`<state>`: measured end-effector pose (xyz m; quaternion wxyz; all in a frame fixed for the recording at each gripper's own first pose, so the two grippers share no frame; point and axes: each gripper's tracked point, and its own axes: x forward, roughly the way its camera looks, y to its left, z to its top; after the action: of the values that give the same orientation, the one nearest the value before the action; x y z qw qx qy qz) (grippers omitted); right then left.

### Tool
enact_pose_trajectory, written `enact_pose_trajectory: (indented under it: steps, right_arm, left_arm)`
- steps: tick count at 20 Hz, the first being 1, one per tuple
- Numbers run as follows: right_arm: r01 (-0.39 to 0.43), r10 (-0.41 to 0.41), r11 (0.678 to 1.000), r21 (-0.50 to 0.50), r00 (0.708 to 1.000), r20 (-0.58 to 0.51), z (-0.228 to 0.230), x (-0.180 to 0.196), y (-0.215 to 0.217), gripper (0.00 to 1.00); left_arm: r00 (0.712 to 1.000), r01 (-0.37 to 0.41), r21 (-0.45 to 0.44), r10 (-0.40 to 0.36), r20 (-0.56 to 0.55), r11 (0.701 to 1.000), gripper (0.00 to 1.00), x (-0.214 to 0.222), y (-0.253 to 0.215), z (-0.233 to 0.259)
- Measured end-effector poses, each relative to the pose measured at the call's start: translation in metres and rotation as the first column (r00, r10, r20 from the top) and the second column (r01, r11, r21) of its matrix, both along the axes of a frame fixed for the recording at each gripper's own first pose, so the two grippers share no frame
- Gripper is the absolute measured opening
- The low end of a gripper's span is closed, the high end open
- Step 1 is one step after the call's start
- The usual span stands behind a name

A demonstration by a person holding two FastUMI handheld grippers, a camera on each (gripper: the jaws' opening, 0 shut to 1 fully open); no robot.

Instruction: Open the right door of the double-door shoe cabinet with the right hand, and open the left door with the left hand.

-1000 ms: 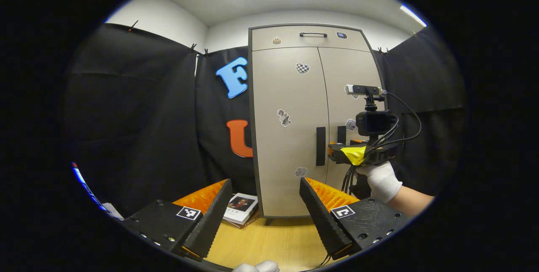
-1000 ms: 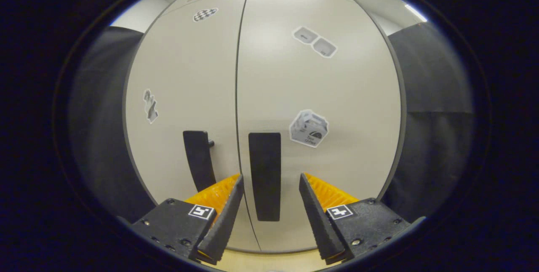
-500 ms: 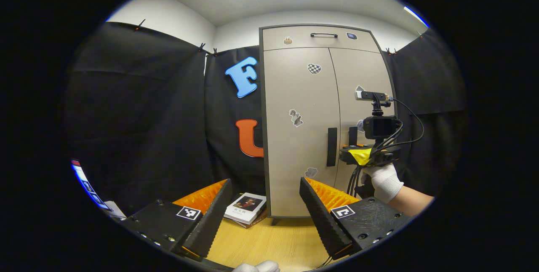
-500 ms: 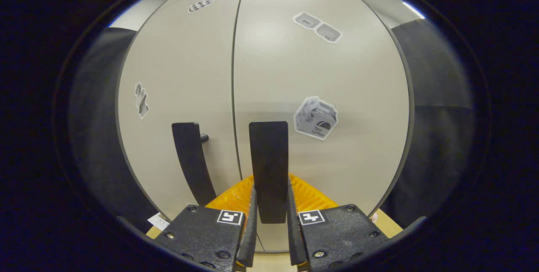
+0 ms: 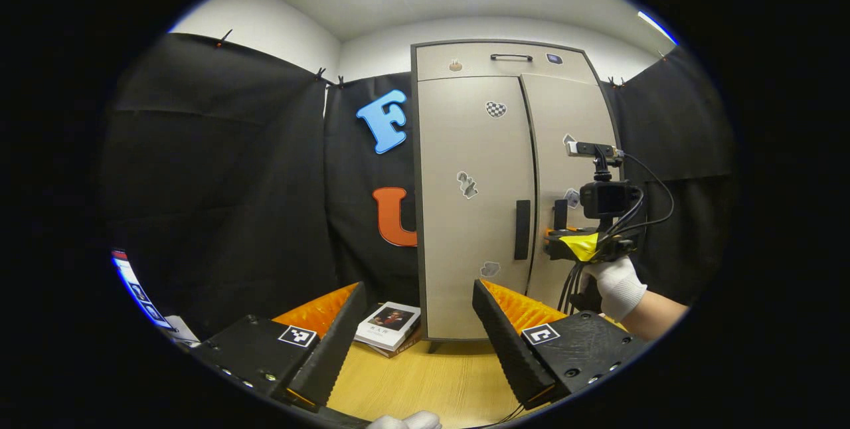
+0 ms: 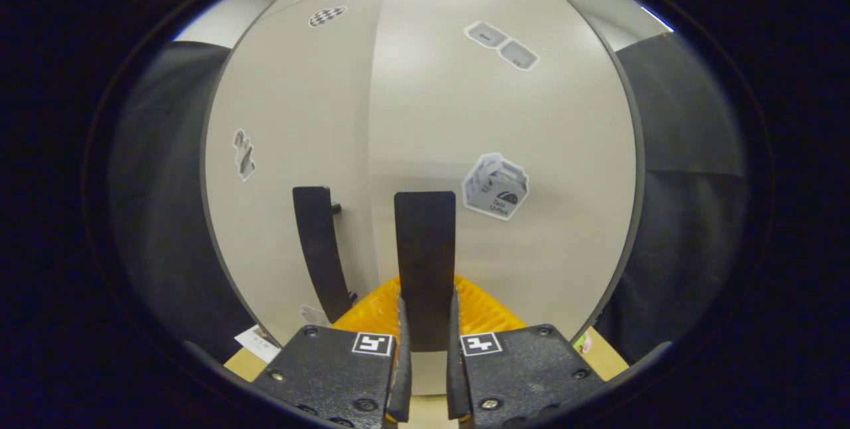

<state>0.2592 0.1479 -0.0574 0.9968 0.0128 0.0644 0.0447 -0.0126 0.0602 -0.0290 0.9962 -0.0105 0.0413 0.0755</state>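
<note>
A tall beige shoe cabinet (image 5: 465, 150) stands against the black wall. Each of its two doors carries a dark vertical handle. In the right gripper view my right gripper (image 6: 426, 309) is shut on the right door's handle (image 6: 425, 250), both fingers pressing its sides. The right door (image 6: 531, 216) stands a crack out from the left door (image 6: 292, 117). The left door's handle (image 6: 319, 243) is free. In the left gripper view my left gripper (image 5: 418, 336) is open, well back from the cabinet, and the left handle (image 5: 523, 230) lies beyond it. A gloved hand (image 5: 614, 286) holds the right gripper (image 5: 554, 246) at the right handle.
A book (image 5: 388, 326) lies on the wooden floor (image 5: 425, 382) by the cabinet's left front corner. A drawer with a handle (image 5: 511, 57) tops the cabinet. Black cloth walls close in on both sides. Cables hang from the right gripper.
My right gripper closed on the right door's handle, then drew the door slightly out from the left door. The left gripper stayed open and shifted only a little.
</note>
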Motion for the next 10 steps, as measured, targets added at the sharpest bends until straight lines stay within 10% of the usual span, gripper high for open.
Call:
enact_pose_trajectory:
  steps: [10]
  right_arm:
    - [-0.038,0.038,0.999,-0.007,0.999,0.003,-0.001,-0.033,-0.017,0.23]
  left_arm:
    - [0.999,0.031,-0.016,-0.031,0.025,0.999,0.96,0.007,-0.002,0.003]
